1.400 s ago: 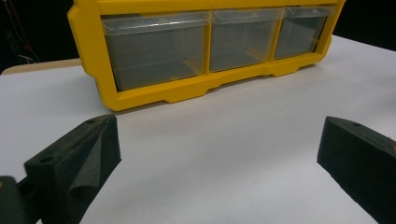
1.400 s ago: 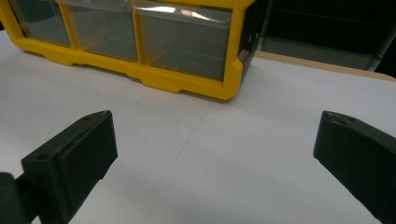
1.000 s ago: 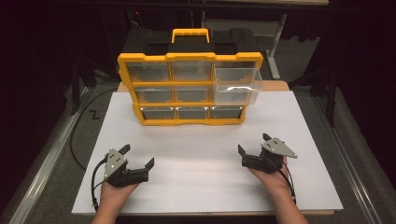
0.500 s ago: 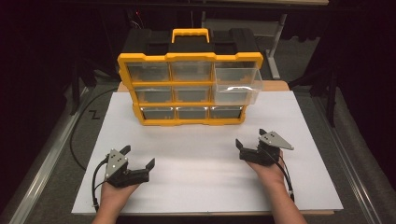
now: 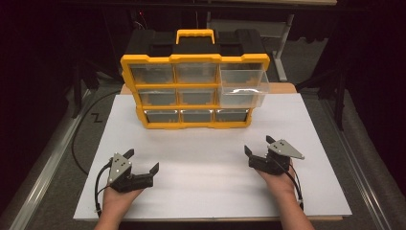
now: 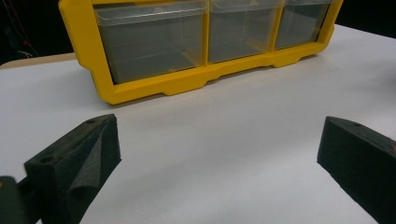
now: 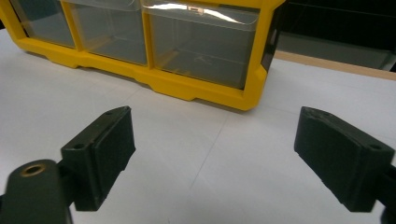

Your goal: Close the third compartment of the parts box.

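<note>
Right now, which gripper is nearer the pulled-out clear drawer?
Right. The right gripper sits on the white board in front of the pulled-out drawer, slightly to its right. The left gripper is far across, below the organizer's left end.

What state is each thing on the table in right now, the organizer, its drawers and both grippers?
Yellow organizer: upright on the white board, handle on top.
Top right drawer: pulled out, looks empty.
Other drawers: pushed in.
Left gripper: open, empty.
Right gripper: open, empty, jaws just been closing a little.
</note>
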### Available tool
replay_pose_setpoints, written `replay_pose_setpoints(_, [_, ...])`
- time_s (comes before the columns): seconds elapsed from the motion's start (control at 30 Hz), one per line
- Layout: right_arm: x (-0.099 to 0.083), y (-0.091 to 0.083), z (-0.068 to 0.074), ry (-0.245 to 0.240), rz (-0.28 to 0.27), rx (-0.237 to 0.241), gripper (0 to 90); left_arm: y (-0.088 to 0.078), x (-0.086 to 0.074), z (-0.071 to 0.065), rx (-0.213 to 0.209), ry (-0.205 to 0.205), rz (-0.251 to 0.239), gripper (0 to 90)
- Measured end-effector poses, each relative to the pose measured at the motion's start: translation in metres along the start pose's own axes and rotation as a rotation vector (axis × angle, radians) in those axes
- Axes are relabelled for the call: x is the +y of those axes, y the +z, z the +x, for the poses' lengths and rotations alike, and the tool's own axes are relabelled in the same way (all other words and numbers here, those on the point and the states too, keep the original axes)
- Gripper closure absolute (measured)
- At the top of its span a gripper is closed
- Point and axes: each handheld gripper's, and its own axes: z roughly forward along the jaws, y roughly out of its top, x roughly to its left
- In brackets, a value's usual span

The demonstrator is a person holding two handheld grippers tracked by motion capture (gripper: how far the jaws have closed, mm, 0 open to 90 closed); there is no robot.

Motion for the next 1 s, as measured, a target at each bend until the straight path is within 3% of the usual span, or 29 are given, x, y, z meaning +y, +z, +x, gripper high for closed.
replay_pose_setpoints(0.33, [-0.0025,-0.0054,-0.0043,0.014,-0.008,-0.005,35.7,-0.0014,0.0011,0.0011,0.004,-0.011,-0.002,0.2])
replay_pose_setpoints(0.77, [-0.0022,-0.0070,0.0013,-0.021,-0.028,-0.008,61.1,-0.0017,0.0013,0.0002,-0.004,-0.001,-0.005,0.2])
replay_pose_setpoints(1.0, [-0.0014,-0.0072,0.0047,-0.020,-0.028,0.026,75.2,-0.0016,0.0013,-0.0005,-0.009,0.002,-0.008,0.2])
